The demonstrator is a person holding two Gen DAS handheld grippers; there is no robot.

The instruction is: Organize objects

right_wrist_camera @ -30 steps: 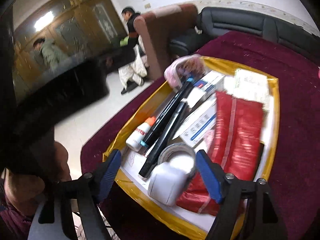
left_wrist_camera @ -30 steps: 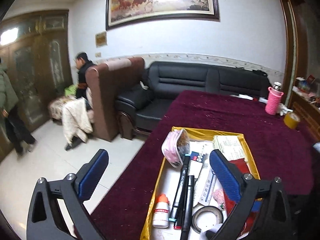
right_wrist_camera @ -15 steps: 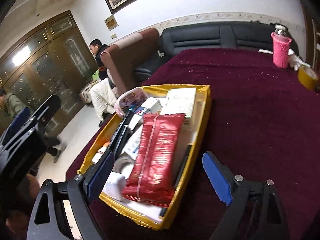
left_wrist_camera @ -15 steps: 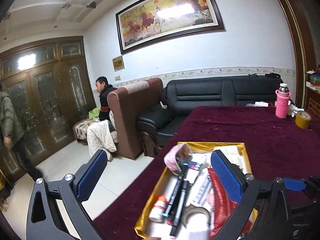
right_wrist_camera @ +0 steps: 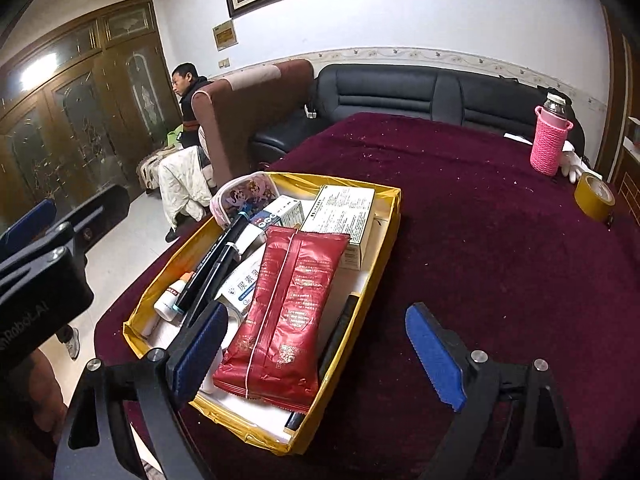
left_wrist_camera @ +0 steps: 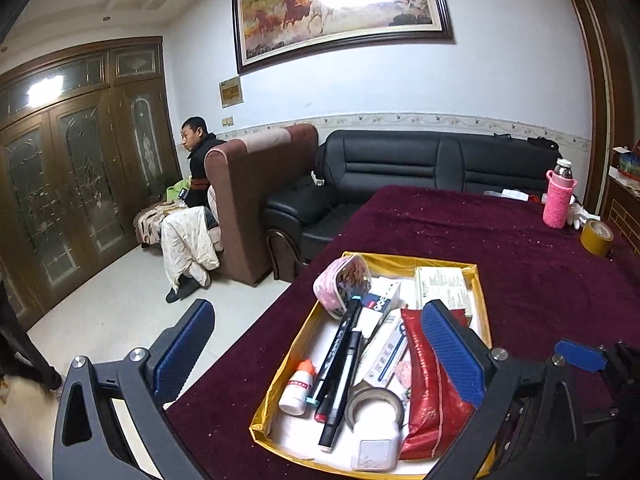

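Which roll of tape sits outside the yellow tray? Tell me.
The yellow-brown tape roll lying on the maroon tablecloth near the pink bottle. The other, grey roll lies inside the tray.

Before me a table (right_wrist_camera: 460, 216) covered in deep maroon plush cloth, flecked with pale crumbs; on its near left part sits a shallow yellow tray (right_wrist_camera: 390, 216), its long side running away from me, one corner close to the table's left edge; the tray is full of small goods, which I leave aside; far off at the right rear stands a bottle in a pink knitted sleeve (right_wrist_camera: 550, 142), upright; a white glove (right_wrist_camera: 574, 164) lies just beside it; nearer and to the right a roll of yellow-brown tape (right_wrist_camera: 594, 196) lies flat; something white and flat (left_wrist_camera: 508, 193) rests at the far edge, too small to tell.
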